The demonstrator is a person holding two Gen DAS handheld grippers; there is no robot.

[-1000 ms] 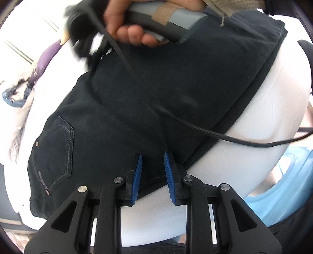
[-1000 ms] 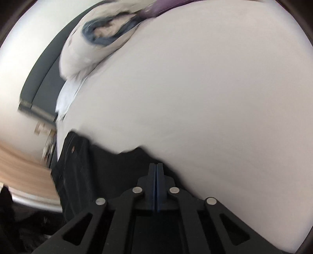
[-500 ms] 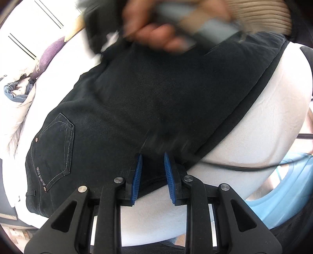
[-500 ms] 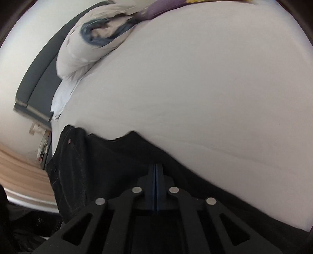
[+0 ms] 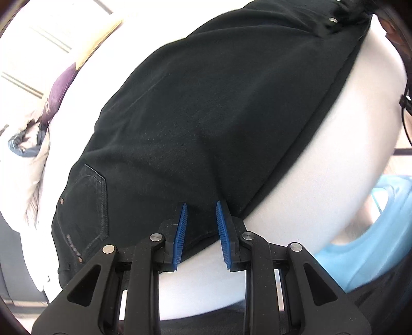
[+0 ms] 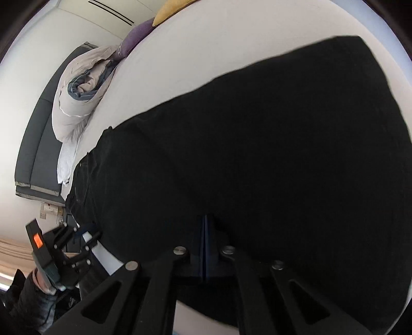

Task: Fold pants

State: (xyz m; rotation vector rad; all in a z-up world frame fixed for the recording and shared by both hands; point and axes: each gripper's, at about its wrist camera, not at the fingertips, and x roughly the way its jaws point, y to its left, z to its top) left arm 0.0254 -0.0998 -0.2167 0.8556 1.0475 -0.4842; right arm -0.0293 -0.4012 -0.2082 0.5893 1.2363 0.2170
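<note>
- one pair of black pants [image 5: 206,110] lies spread on the white bed [image 5: 342,154], filling the middle of the left wrist frame from the lower left to the upper right.
- the left gripper [image 5: 199,226] sits at the bottom centre of that frame with its two blue pads [image 5: 181,232] spread apart; the near edge of the pants lies in the gap between them, and nothing is pinched.
- in the right wrist frame the right gripper [image 6: 204,247] is at the bottom centre, its pads pressed together; dark fabric surrounds the tips, but whether cloth is caught between them cannot be told.
- there the pants [image 6: 257,154] fill most of the frame as one dark mass, with the bed [image 6: 231,33] showing above.
- only the left wrist view shows the one back pocket [image 5: 85,208] with its stitching, at lower left, and a light blue object [image 5: 373,226] at lower right, beyond the bed edge.
- only the right wrist view shows the left gripper [image 6: 77,242] from outside, at the lower left by the waist end of the pants, with an orange mark on its body.
- both views show one rolled grey-and-blue duvet [image 6: 79,90], one purple pillow [image 6: 136,36] and one yellow pillow [image 6: 170,10] at the upper left.
</note>
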